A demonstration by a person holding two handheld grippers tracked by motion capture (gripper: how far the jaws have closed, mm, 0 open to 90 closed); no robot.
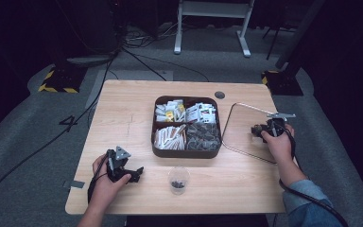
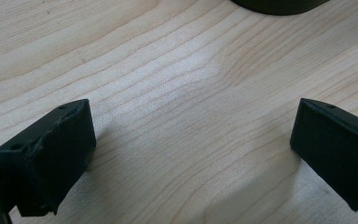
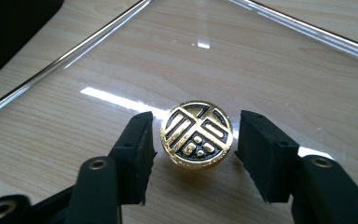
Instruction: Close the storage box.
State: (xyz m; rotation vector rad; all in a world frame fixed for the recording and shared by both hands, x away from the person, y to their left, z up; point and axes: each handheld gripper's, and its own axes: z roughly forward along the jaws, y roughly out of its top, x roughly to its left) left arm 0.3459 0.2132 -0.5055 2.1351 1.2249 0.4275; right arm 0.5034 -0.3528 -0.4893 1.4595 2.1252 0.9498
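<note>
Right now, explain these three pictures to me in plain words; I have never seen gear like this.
A person sits at a wooden table with a hand-held two-jaw gripper in each hand. One camera looks down from above; the other two ride on the grippers and look along their black jaws. On the table stand a dark divided tray of packets, a small clear cup and a transparent lid with a gold and black knob. The left gripper is open over bare wood. The right gripper is open around the knob, not gripping it.

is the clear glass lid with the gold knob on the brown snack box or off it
Off. The clear glass lid lies flat on the wooden table right of the brown divided box, whose compartments are uncovered.
</note>
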